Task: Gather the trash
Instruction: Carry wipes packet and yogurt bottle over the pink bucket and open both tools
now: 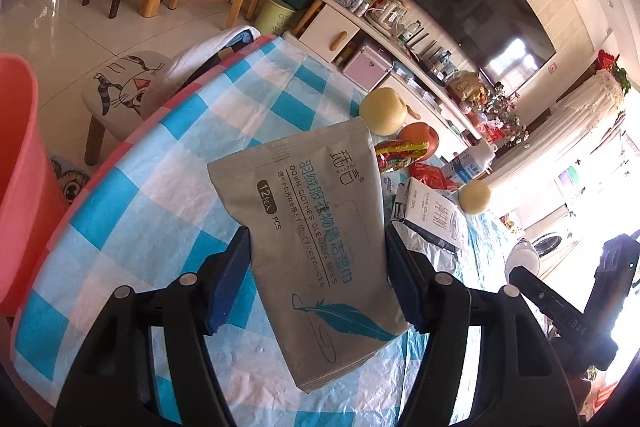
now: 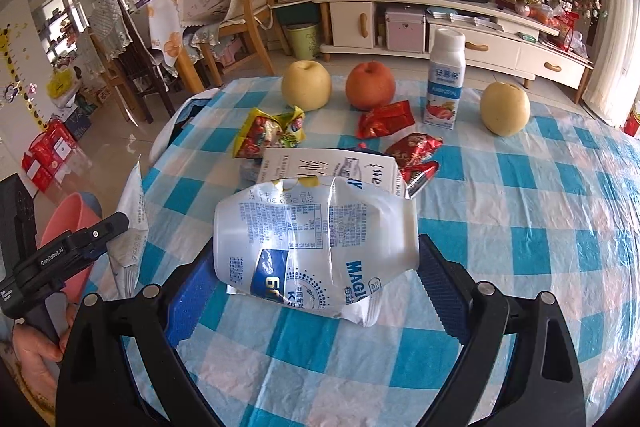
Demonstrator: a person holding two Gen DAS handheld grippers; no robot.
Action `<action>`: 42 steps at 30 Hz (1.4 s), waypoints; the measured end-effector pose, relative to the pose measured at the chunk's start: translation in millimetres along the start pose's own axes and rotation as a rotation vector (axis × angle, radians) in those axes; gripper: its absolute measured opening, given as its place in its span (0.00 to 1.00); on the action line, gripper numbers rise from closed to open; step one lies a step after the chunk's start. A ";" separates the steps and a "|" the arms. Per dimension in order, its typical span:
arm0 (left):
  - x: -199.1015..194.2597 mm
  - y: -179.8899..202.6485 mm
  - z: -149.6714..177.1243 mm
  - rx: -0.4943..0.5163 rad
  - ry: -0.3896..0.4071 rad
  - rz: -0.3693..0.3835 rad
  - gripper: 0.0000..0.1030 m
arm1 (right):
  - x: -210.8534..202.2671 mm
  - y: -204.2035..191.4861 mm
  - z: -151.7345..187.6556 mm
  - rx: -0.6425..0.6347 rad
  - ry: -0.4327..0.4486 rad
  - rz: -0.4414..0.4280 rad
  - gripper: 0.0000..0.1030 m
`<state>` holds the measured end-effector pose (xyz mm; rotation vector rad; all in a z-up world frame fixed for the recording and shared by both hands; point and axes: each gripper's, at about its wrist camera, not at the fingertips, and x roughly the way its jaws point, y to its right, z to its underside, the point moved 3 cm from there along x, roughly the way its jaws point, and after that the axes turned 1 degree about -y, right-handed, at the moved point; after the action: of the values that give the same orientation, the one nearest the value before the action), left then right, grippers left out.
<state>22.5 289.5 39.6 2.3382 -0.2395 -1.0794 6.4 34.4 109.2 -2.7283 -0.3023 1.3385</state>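
My left gripper (image 1: 316,279) is shut on a grey wet-wipes packet (image 1: 312,235) and holds it above the blue checked table (image 1: 160,163). A pink bin (image 1: 20,163) stands at the far left beside the table. My right gripper (image 2: 316,275) has its jaws around a flattened white plastic pouch (image 2: 316,239) lying on the table (image 2: 520,247). The left gripper (image 2: 72,255) with the packet (image 2: 132,219) also shows in the right wrist view, over the pink bin (image 2: 68,223). Beyond the pouch lie a white carton (image 2: 328,167) and red and yellow snack wrappers (image 2: 272,133).
Two yellow pears (image 2: 306,85), a red apple (image 2: 370,85) and a yoghurt bottle (image 2: 444,83) stand at the table's far side. A cat-print stool (image 1: 124,87) sits by the table. Chairs, a TV cabinet and a green bin stand behind.
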 end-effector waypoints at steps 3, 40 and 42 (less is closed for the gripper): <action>-14.1 -11.4 -6.2 -0.030 0.035 0.008 0.65 | 0.6 -18.7 -1.9 -0.027 0.004 -0.023 0.90; -151.7 -187.6 -38.1 -0.509 0.453 -0.330 0.65 | 54.7 -308.7 -1.8 -0.516 -0.007 -0.297 0.90; -156.7 -199.5 -39.0 -0.533 0.459 -0.352 0.65 | 61.4 -327.4 1.1 -0.557 -0.005 -0.314 0.90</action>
<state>-65.1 530.4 52.5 2.0879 0.5801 -0.6149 -3.1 367.3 115.0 -2.9041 -1.2114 1.3225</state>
